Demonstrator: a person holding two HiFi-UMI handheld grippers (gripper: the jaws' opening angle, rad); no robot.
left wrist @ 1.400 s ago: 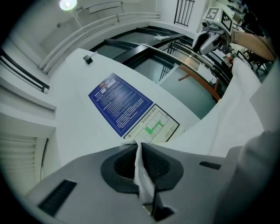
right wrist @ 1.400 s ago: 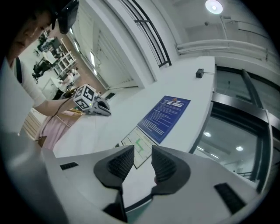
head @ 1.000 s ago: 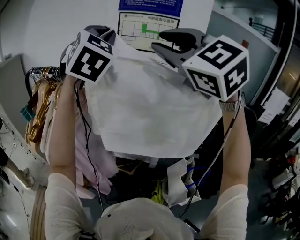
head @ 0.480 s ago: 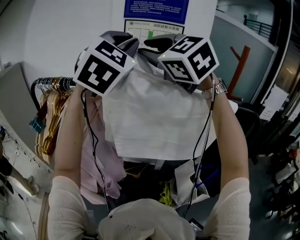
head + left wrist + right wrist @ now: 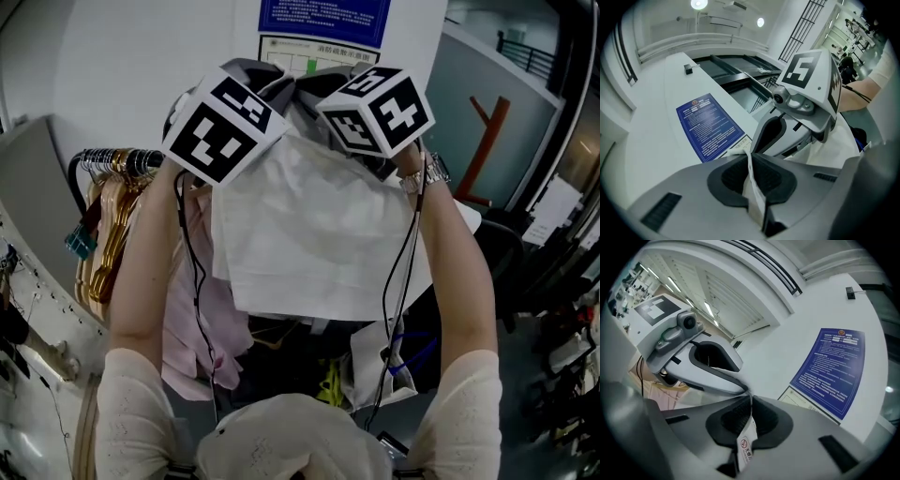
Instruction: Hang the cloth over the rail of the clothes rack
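Holding both arms up and out ahead, left forearm (image 5: pixel 150 272) and right forearm (image 5: pixel 459 272) roughly parallel, a watch (image 5: pixel 427 174) on the right wrist. The two marker cubes sit side by side, nearly touching, both tools pointing about level toward the white wall (image 5: pixel 112 66) with its blue poster (image 5: pixel 323 17). Left gripper (image 5: pixel 751 183): jaws clamped on a fold of the white cloth (image 5: pixel 309 234). Right gripper (image 5: pixel 750 419): jaws have just been closing and now pinch the cloth's edge, a printed label (image 5: pixel 744 448) sticking out between the pads. The cloth hangs in the air from that bunched top edge, between the forearms, spreading wider toward a lower hem that runs side to side; its fall is top to bottom in the head view. It is not yet over the rail (image 5: pixel 108 157), which lies down at the left, carrying a row of hangers (image 5: pixel 98 234), with pink garments (image 5: pixel 197 309) just beside the cloth's left edge. Open air above the rail; at the right a red-brown stand (image 5: pixel 483 141) stands apart. Cables (image 5: pixel 187 272) trail down along both arms.
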